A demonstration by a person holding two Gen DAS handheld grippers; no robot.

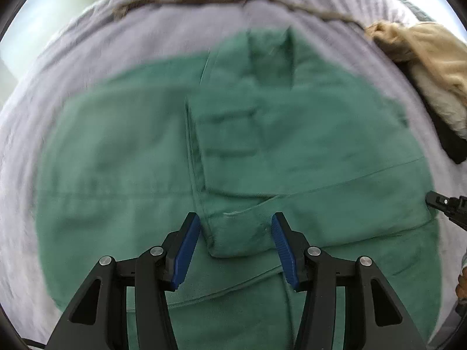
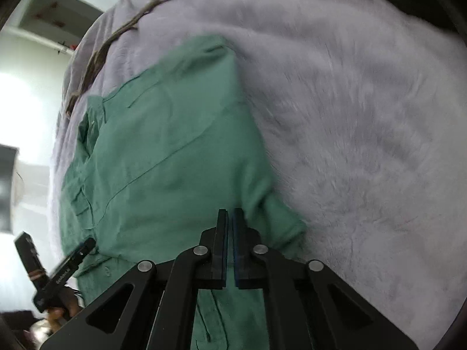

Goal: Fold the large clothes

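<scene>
On lilac blanket, green garment

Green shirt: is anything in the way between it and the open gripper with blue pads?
Nothing visible. The left gripper hangs right over the green shirt, its pads straddling a folded cuff, with only air between.

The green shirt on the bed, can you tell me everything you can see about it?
The green shirt is plain woven-looking cloth with stitched seams, lying mostly flat and partly folded on a fuzzy pale lilac blanket. A sleeve cuff lies folded over its middle, between the open fingers of the left gripper, which do not press it. The right gripper is shut just above the shirt's edge; whether it pinches cloth is unclear. The picture is blurry, so no buttons show clearly.
</scene>
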